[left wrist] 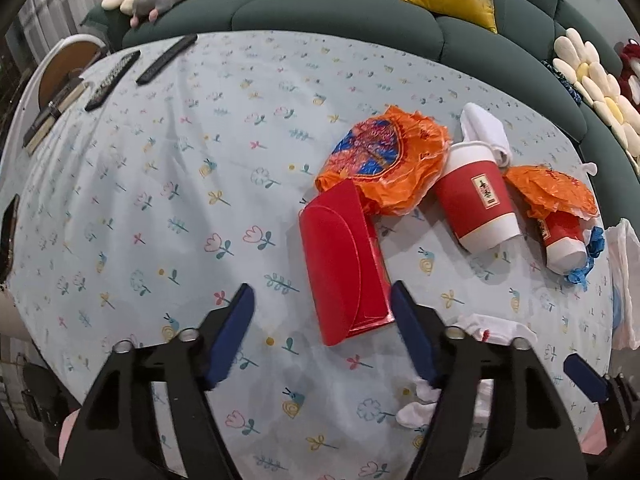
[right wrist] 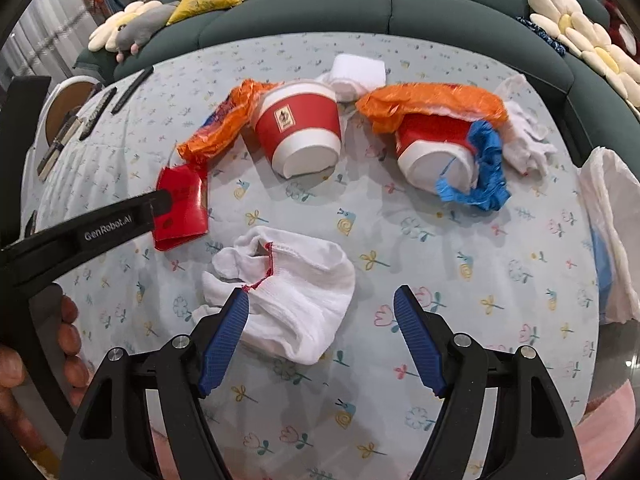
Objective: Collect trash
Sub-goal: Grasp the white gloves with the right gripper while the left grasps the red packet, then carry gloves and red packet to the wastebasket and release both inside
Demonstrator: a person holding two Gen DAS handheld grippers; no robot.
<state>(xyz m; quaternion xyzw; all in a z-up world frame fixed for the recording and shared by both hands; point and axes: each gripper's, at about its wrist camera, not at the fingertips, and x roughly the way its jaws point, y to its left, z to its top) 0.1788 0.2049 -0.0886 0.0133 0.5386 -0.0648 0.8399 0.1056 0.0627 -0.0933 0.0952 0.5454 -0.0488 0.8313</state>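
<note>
A flat red envelope lies on the flowered tablecloth. My left gripper hangs open over its near end, the right finger by its edge and the left finger well clear. An orange wrapper and a tipped red-and-white paper cup lie behind it. In the right wrist view, a crumpled white sock sits between the fingers of my open right gripper, its left finger at the sock's edge. A second tipped cup lies under orange and blue wrappers.
Two remote controls lie at the table's far left. A white plastic bag hangs at the right edge. A folded white cloth rests behind the cups. A green sofa with cushions borders the far side. A hand holds the left gripper.
</note>
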